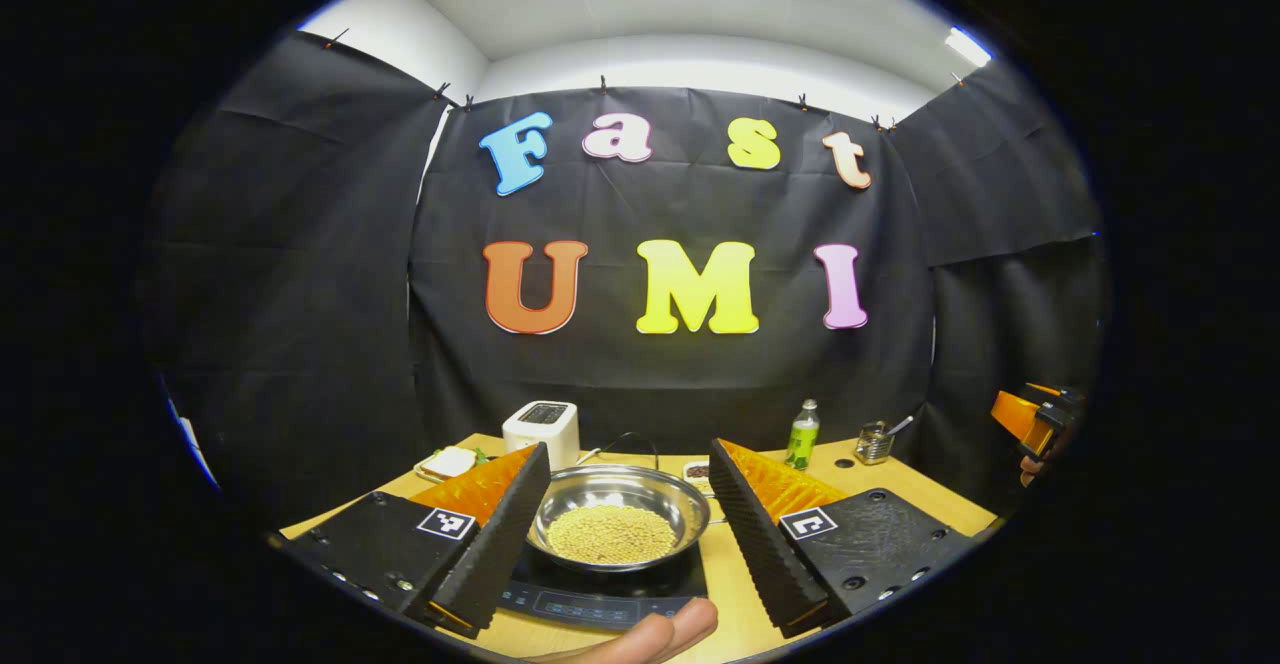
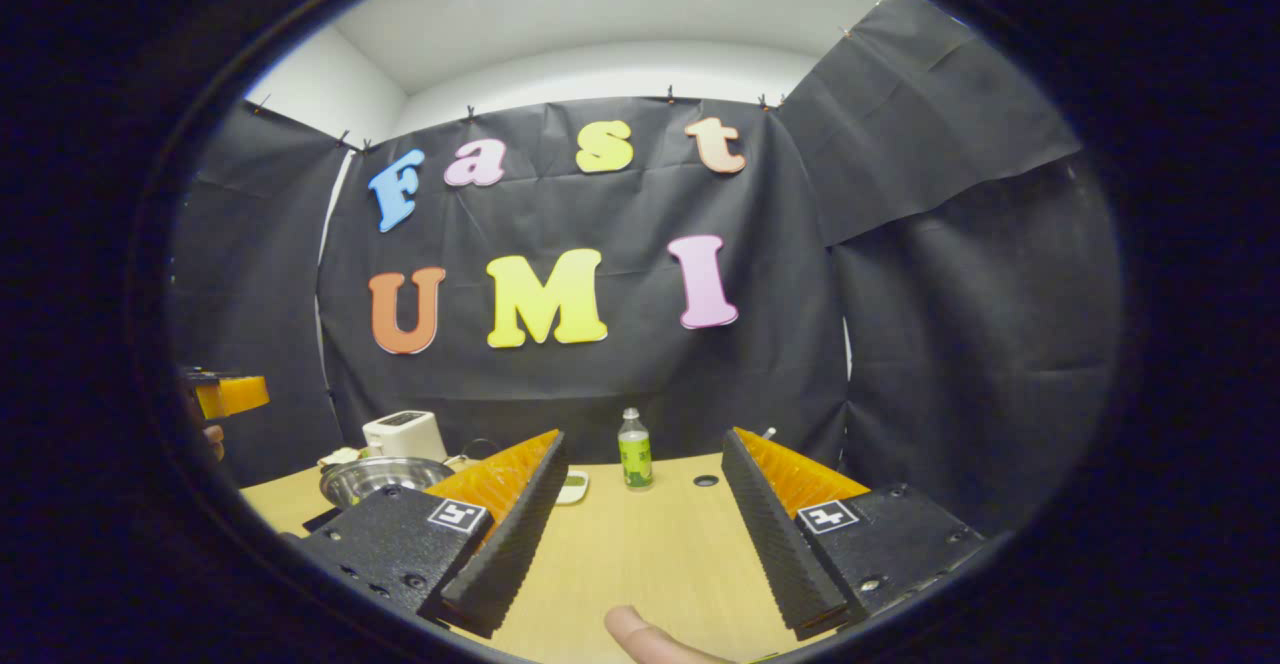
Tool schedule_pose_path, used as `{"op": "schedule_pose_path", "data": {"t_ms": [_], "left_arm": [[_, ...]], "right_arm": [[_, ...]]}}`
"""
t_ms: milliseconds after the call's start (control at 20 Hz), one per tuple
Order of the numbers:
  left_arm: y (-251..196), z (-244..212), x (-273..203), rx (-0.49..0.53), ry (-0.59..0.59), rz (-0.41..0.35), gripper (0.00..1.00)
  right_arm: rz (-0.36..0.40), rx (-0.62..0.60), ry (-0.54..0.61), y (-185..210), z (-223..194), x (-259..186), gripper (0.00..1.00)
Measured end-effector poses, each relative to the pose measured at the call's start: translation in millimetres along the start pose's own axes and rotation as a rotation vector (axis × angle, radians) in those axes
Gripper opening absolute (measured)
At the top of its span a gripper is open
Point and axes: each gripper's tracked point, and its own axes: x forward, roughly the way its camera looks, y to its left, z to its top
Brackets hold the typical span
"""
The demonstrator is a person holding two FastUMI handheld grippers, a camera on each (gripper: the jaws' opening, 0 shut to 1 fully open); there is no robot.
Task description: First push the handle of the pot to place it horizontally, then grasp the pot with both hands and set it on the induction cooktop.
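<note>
The steel pot (image 1: 618, 519) holds yellow beans and sits on the black induction cooktop (image 1: 600, 599) near the table's front. My left gripper (image 1: 635, 612) is open, its fingers standing to either side of the pot without touching it. I cannot make out the pot's handle. The right gripper (image 1: 1040, 419) hangs far off at the right edge of the left gripper view. In the right gripper view, the right gripper (image 2: 650, 609) stands open over bare table, with the pot (image 2: 385, 476) off to its left. The left gripper (image 2: 225, 394) shows at the far left edge.
At the back stand a white toaster (image 1: 542, 431), a green bottle (image 1: 802, 434), a glass with a spoon (image 1: 874, 442) and a plate with bread (image 1: 450, 462). A small dish (image 1: 697, 471) lies behind the pot. A fingertip (image 1: 650, 639) shows at the bottom.
</note>
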Motion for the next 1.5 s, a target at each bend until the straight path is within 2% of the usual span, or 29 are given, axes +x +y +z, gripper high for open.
{"op": "schedule_pose_path", "data": {"t_ms": [300, 700, 750, 800, 850, 1500], "left_arm": [[-26.8, 25.1, -23.8, 0.031, -0.031, -0.004, 0.94], [-44.3, 39.0, -53.1, 0.045, -0.047, -0.004, 0.94], [-40.9, 40.8, -56.0, 0.045, -0.051, 0.004, 0.84], [-40.2, 43.2, -57.7, 0.047, -0.057, 0.005, 0.84], [-40.3, 43.2, -59.9, 0.05, -0.062, 0.002, 0.94], [-27.2, 34.8, -77.6, 0.066, -0.079, 0.018, 0.94]], "right_arm": [[-0.013, 0.009, -0.021, -27.5, 32.6, -32.1, 0.98], [0.009, -0.041, -0.016, -13.6, 54.3, -61.8, 0.98], [0.008, -0.047, -0.012, -11.4, 56.0, -65.1, 0.97], [0.007, -0.051, -0.005, -8.8, 54.8, -67.6, 0.97], [0.008, -0.054, -0.002, -6.3, 55.7, -69.3, 0.97], [0.034, -0.069, 0.011, 15.5, 50.5, -75.6, 0.98]]}}
